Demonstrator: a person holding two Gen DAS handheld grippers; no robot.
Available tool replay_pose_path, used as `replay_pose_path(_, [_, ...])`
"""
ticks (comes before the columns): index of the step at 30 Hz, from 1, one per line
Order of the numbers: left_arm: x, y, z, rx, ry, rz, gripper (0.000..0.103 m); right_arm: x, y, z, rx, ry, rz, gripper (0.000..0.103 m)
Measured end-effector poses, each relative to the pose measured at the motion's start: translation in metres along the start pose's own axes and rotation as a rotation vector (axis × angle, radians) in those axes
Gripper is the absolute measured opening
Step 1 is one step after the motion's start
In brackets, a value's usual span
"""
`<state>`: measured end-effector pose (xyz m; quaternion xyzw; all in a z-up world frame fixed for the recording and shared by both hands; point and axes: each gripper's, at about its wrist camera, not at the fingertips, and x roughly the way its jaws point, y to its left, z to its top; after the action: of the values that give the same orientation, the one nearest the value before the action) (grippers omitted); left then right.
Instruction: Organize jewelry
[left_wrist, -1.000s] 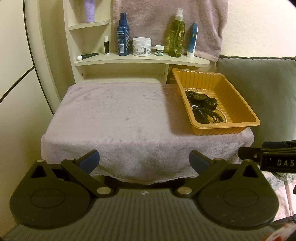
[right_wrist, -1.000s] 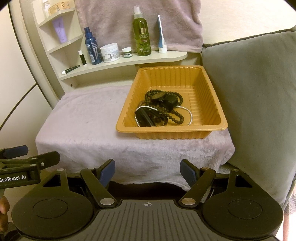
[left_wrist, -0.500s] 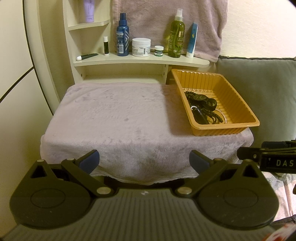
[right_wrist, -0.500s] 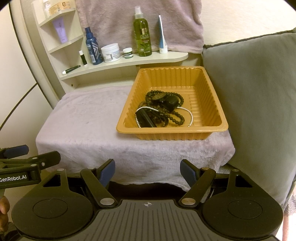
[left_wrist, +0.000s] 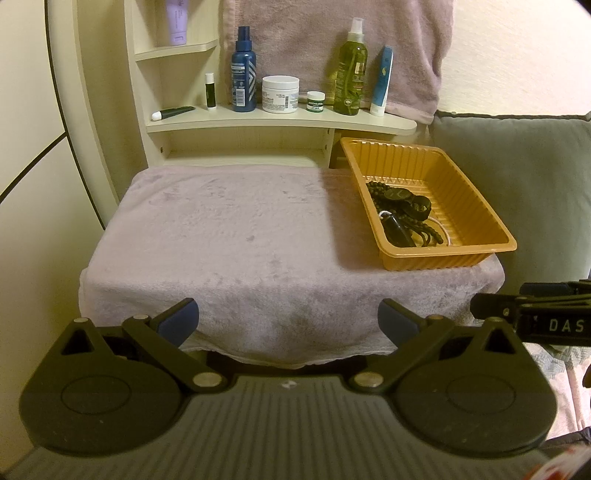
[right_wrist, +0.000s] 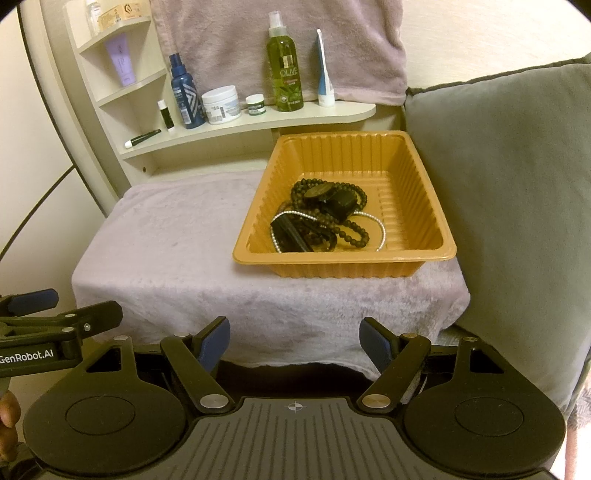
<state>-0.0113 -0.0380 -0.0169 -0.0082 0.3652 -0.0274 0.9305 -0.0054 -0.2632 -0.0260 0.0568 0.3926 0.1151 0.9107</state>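
Jewelry (right_wrist: 321, 221): we see dark bead strands, a pale beaded strand and some black pieces heaped together in the near-left part of the orange tray (right_wrist: 436, 206).
Tray: it sits on the right end of the towel-covered surface (left_wrist: 229, 229), close to that surface's front and right edges and just beside a grey cushion (right_wrist: 509, 192).
Stage: we cannot settle it; a heap in the tray fits pieces gathered in as well as pieces waiting to be sorted out.
Tangle risk: the strands lie across one another, so we judge that pulling on one could drag the rest along.
Tray risk: it looks light and thin-walled, so we think a snagged strand or a nudge could slide it toward the edge.
Bead risk: the beads look small and round, so a pinch on a single strand may slip.
Left gripper (left_wrist: 288, 317): we hold it level, short of the surface's front edge, facing the bare towel, with its fingers spread wide and nothing between them.
Right gripper (right_wrist: 293, 339): it is level too, just before the front edge and lined up with the tray, its fingers wide apart and empty.
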Motion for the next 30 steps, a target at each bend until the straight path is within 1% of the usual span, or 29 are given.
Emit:
replay_pose_path(26, [-0.0005,-0.0011,-0.0006,0.0,-0.003,-0.003,0.103,0.0002,-0.0002,-0.0013,0.002,0.002,0.0,0.077])
replay_pose_path(30, [-0.0014,-0.0031,-0.001,0.001,-0.015,-0.009,0.103,0.0002,0.0001,-0.0018,0.002,0.001,0.001,0.077])
